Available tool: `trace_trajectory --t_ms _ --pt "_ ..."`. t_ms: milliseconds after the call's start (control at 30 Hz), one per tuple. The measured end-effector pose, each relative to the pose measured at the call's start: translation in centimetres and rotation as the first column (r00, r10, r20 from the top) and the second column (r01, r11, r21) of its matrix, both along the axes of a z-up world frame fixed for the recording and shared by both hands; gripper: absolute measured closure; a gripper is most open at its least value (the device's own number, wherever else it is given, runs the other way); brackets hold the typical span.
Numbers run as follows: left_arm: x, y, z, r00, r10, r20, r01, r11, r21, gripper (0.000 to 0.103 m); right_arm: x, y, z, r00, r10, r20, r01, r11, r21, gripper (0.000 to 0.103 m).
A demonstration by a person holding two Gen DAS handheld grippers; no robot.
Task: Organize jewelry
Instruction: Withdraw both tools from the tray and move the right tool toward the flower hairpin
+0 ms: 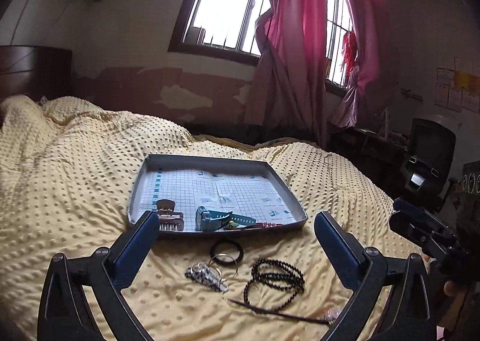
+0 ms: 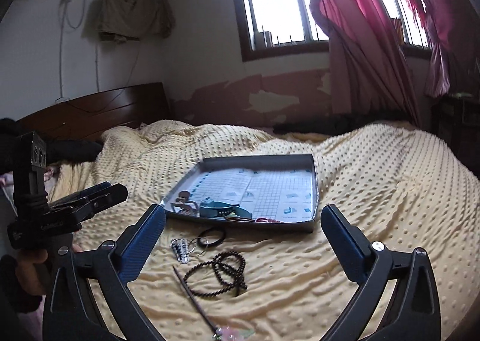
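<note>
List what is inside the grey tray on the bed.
Inside the tray, along its near edge: a brown hair claw clip, a teal watch, and red beads. The near wall hides the lowest parts, and small bits beside the watch are unclear.

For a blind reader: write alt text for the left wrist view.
An open left hand-held gripper hovers over a yellow dotted bedspread, above black beads, a black hair tie and rings. Beyond, a grey tray holds a teal watch and brown hair claw.
</note>
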State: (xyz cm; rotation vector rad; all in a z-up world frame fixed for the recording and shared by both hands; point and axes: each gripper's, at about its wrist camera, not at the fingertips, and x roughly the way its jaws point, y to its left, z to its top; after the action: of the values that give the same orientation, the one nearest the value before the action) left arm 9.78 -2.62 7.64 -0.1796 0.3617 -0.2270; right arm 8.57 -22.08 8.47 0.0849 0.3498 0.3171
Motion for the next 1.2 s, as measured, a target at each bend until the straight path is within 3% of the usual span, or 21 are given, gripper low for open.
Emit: trace_trajectory --t_ms 200,400,733,1200 --pt "-4.7 0.8 -0.8 0.999 0.001 0.046 -0.001 1.000 0.002 0.000 -4.8 0.9 -0.3 0.998 0.005 0.059 -0.003 0.999 -0.040 0.001" --pt "-7.3 0.5 -2.7 0.998 0.001 0.067 -0.005 0.998 0.065 0.000 -6.8 0.7 -2.6 1.000 -0.002 0.004 0.003 1.000 -0.023 0.001" --pt "-7.2 1.3 -7.6 0.996 -0.003 -0.094 0.011 0.997 0.081 0.000 -7.4 -1.5 -7.7 0.990 -0.031 -0.138 0.021 0.997 -0.070 0.001" --pt "-6.0 0.7 -9.9 0.981 -0.005 -0.195 0.029 0.992 0.122 0.000 -5.1 -0.8 -11.1 0.967 -0.022 -0.254 0.003 0.997 -0.076 0.001"
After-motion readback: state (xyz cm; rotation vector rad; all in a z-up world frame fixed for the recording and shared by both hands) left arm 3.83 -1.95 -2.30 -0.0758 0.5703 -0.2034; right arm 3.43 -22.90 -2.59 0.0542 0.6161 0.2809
